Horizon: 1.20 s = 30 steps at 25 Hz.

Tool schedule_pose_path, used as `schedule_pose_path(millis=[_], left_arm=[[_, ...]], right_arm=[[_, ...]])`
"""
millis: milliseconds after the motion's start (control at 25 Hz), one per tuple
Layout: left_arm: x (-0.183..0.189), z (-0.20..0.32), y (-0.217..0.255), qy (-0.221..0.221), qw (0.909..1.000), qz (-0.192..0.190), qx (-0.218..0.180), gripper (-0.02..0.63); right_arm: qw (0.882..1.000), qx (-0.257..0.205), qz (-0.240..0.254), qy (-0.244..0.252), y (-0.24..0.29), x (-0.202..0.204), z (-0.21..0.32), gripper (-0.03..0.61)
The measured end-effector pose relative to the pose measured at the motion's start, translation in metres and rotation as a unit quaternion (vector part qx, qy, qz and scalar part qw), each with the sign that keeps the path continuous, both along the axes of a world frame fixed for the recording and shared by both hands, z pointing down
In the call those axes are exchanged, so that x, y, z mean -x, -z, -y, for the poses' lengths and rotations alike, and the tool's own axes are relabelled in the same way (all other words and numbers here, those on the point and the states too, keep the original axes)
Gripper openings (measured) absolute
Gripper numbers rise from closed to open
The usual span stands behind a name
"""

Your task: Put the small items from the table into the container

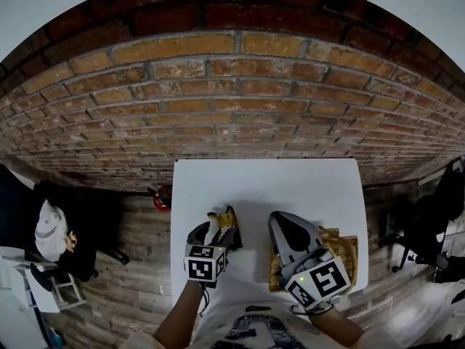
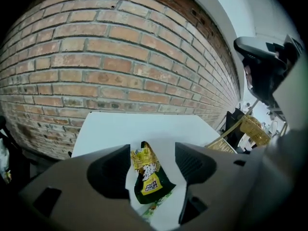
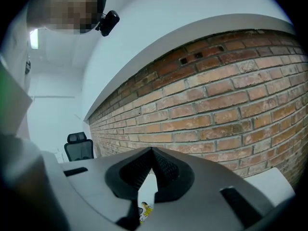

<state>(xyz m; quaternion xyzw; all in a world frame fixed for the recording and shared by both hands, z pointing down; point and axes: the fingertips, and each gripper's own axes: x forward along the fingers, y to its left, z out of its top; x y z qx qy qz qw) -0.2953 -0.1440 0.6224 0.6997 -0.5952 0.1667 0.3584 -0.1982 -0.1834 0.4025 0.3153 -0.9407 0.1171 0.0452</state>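
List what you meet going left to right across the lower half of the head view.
White cap → red object → left gripper → right gripper → black office chair.

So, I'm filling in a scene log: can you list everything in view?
brick wall: one, red-brown, far side
table: one, white, against the brick wall
basket: one, tan wicker, table's near right corner
snack packet: one, yellow and dark green, on the table left of the basket
office chair: one, black, on the floor beside the brick wall
object: one, red, floor left of the table
left tool: one, grey, open, snack packet between its jaws
right tool: one, grey, shut, empty, above the basket
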Motion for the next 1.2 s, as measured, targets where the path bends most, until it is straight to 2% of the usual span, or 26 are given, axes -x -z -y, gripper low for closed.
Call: schedule_pose_path(millis=[680,1200], left_arm=[[-0.004,-0.002,-0.075,0.001,0.9969,-0.017,0.077,0.324],[-0.003,-0.001,-0.102,0.006,0.9942,-0.029,0.104,0.322]], right_arm=[[0.999,0.033,-0.021,0.01,-0.032,0.017,0.019,0.018],[0.998,0.046,-0.037,0.013,-0.047,0.025,0.027,0.018]])
